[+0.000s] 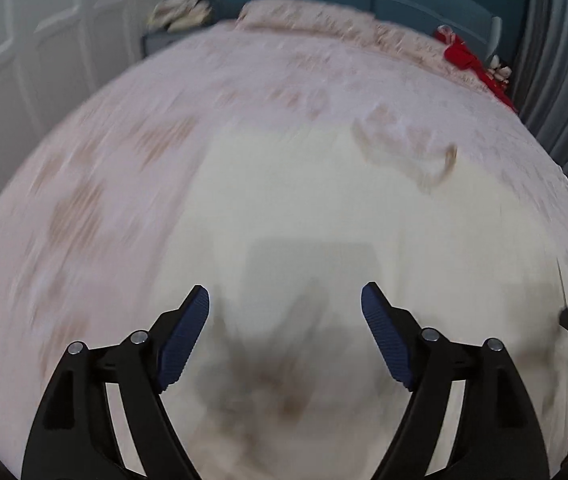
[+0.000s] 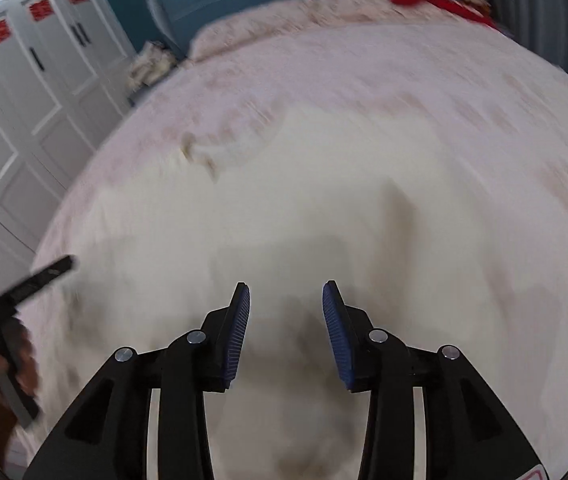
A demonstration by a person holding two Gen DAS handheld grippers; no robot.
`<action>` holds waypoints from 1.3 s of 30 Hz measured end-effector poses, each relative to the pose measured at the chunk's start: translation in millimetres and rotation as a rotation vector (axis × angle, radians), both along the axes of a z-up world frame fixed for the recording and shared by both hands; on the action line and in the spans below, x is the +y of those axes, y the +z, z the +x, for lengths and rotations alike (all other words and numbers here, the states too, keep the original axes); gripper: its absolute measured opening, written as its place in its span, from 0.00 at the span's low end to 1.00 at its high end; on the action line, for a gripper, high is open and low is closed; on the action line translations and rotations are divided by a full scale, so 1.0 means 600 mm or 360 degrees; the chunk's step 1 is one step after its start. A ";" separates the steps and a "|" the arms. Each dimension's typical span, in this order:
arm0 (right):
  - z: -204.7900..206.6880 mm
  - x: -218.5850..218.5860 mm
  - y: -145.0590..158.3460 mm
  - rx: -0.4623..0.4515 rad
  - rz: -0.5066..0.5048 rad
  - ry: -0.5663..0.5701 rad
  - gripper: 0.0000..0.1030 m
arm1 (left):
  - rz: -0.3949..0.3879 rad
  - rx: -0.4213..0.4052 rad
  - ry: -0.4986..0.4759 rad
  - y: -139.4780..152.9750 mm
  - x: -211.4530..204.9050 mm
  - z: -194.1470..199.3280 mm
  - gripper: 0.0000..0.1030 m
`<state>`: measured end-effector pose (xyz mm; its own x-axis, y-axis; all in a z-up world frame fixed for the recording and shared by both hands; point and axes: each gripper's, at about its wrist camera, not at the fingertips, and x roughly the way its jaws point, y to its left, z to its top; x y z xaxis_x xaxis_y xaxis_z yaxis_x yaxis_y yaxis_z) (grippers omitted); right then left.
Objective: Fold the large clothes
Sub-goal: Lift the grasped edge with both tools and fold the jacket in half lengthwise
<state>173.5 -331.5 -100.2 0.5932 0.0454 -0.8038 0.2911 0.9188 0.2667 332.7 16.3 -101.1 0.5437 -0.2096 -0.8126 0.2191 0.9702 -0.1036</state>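
1. Both views are badly motion-blurred, so we keep the detail coarse.
2. The cream garment (image 1: pixel 304 208) lies spread on the pink bedspread (image 1: pixel 103 184), near the bed's close edge, directly under both tools; a darker-trimmed opening, maybe the collar (image 1: pixel 424 164), sits at its far side.
3. Our left gripper (image 1: pixel 285 308) hangs over the cloth with its jaws spread wide, nothing between the blue pads (image 1: pixel 187 336).
4. Our right gripper (image 2: pixel 286 300) is also parted, noticeably narrower, and empty; whether either touches the fabric we cannot tell.
5. Handling guess: soft, limp and light, looks thick or fleecy; it will sag and bunch when lifted, no stiffness to rely on, not fragile.
6. Best hold, we judge: pinch a hem or corner at the near edge with each tool, well apart, taking one layer plus a little slack, so the fold carries over evenly.
7. Risk: grabbing the bedspread along with it, since both are pale and plush.
8. Red item (image 1: pixel 464 56) near the pillows is irrelevant.
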 end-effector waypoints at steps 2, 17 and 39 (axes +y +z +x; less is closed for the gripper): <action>-0.083 0.000 -0.006 0.0069 -0.0048 -0.0022 0.37 | -0.0002 0.0095 0.0075 -0.017 0.060 -0.076 0.74; -0.386 -0.026 -0.075 0.0244 0.0163 -0.0392 0.64 | -0.0234 0.0329 0.0392 -0.069 0.203 -0.287 0.78; -0.426 0.012 0.047 0.0045 0.0194 -0.0246 0.02 | -0.0269 0.0194 0.0175 0.075 0.205 -0.396 0.03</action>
<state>-81.9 -324.6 -71.8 0.5779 0.0534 -0.8143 0.4354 0.8238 0.3630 94.8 139.1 -55.8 0.4709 -0.2933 -0.8320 0.0892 0.9541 -0.2859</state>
